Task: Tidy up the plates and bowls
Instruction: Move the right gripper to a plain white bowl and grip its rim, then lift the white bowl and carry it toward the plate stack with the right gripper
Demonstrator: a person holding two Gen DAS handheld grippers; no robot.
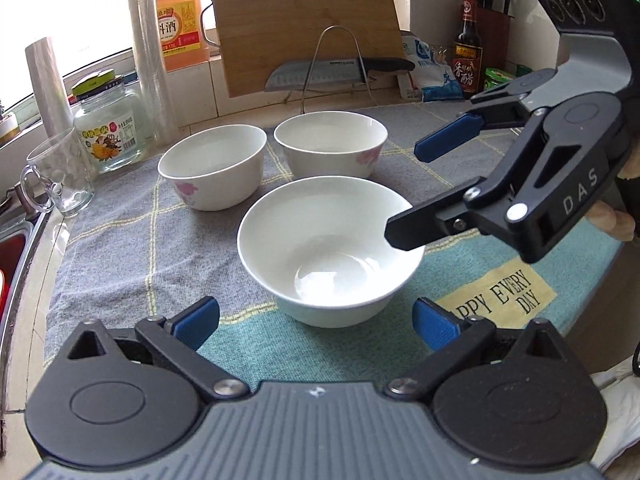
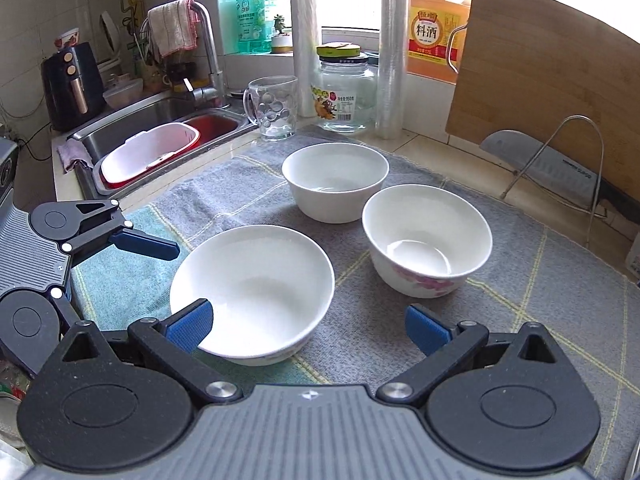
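Three white bowls stand upright on a grey and teal cloth mat. The nearest bowl is plain white; it also shows in the right wrist view. Two bowls with pink flowers stand behind it, one at the left and one at the right. My left gripper is open, just short of the nearest bowl. My right gripper is open and empty; in the left wrist view its fingers hang over that bowl's right rim.
A glass mug, a glass jar, film rolls and a cooking wine bottle line the back. A cutting board and a knife lean on a wire rack. The sink holds a red and white tub.
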